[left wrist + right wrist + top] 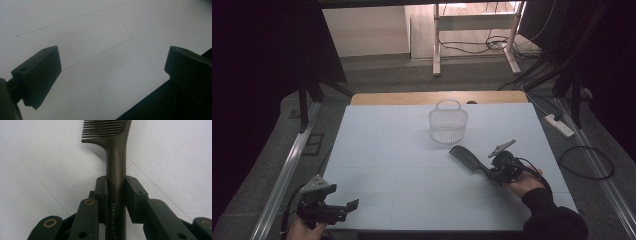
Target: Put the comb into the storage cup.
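A dark comb (pixel 467 158) lies on the pale blue table top (pixel 402 150), teeth end toward the middle. My right gripper (pixel 492 172) is shut on its handle; in the right gripper view both pads press the round handle of the comb (pixel 116 170), which bears the words "Creative Art", and the teeth run off the top edge. At the near left corner of the table my left gripper (pixel 349 205) rests in a hand. Its jaws stand wide apart in the left gripper view, the left gripper (pixel 112 72) holding nothing, with bare table top beneath.
A small clear plastic basket (pixel 448 121) with a handle stands at the middle back of the table. A wooden strip (pixel 437 97) edges the far side. Metal rails run along both sides, and cables and a power strip (pixel 559 125) lie on the floor at right.
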Demonstrator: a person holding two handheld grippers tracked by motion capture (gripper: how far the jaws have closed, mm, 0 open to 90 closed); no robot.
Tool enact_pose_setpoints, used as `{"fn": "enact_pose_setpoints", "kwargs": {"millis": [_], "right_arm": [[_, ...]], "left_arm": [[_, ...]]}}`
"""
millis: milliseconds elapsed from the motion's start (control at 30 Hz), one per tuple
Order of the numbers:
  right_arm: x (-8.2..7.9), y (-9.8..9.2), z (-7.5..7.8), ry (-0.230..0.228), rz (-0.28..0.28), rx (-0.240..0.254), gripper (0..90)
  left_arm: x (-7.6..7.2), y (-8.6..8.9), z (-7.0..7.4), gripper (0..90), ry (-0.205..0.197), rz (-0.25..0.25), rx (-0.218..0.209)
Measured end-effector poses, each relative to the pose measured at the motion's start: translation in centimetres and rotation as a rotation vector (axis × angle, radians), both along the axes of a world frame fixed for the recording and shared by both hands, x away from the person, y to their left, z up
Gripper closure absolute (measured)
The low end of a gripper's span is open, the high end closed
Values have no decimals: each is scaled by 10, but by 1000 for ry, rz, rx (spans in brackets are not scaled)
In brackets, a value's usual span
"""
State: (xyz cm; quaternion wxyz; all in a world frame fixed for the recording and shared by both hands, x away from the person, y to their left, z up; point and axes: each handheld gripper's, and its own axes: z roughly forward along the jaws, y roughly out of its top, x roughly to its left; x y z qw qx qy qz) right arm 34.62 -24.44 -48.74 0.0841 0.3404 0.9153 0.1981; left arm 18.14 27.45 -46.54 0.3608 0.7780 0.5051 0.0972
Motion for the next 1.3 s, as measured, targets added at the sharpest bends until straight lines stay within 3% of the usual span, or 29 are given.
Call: {"fn": "enact_pose_setpoints", "kwargs": {"millis": [300,467,567,700,1000,1200,1300], "right_arm": [[-7,-5,10,-39,4,61,725],[-12,-6,16,-59,11,91,725],[-14,-5,20,-78,20,103,725],[-18,-4,25,-107,20,126,724],[-25,-5,37,-157,23,189,724],[-29,-4,42,-178,29,212,724],[-30,-3,43,-196,39,218,724]], "left_arm": [[0,-1,1,3,-6,-15,4],[2,-4,2,0,-19,-30,-25],[5,-7,3,0,-25,-49,-20],[12,-13,7,0,-38,-85,-58],[37,-35,17,0,-54,-150,-90],[51,-53,22,0,-68,-184,-61],[59,-59,24,0,-66,-206,-67]]}}
